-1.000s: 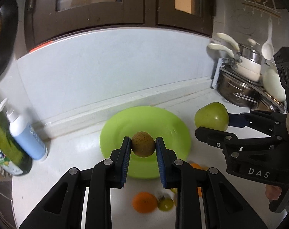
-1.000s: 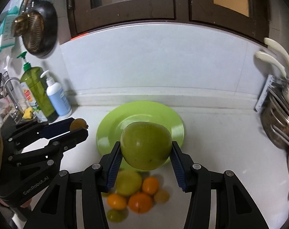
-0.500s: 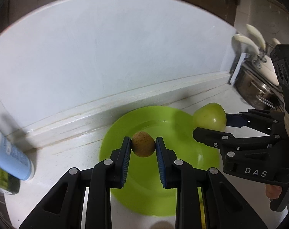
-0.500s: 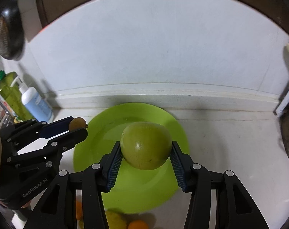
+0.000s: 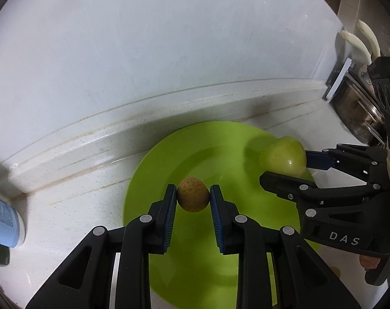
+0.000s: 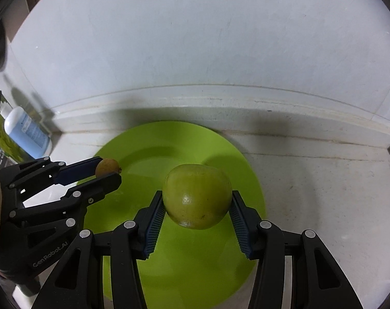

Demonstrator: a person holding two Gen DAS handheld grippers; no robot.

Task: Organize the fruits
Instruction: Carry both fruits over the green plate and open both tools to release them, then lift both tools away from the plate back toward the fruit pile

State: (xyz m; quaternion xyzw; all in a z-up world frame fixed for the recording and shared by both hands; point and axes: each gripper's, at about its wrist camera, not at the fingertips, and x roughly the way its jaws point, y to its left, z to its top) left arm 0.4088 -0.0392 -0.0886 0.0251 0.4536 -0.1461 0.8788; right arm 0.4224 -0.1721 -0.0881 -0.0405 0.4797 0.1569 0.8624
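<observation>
Both grippers' jaws clamped, side by side

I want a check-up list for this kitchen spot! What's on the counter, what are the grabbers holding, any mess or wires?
Surface: white counter, bare where it shows.
Job's things: green plate on the counter; green apple and small brown fruit, both held above the plate.
Clutter: blue-white bottle at left; metal pots at right.
Grippers: left gripper shut on the small brown fruit; right gripper shut on the green apple.
Cables: nothing seen.
Surroundings: white wall behind.
</observation>
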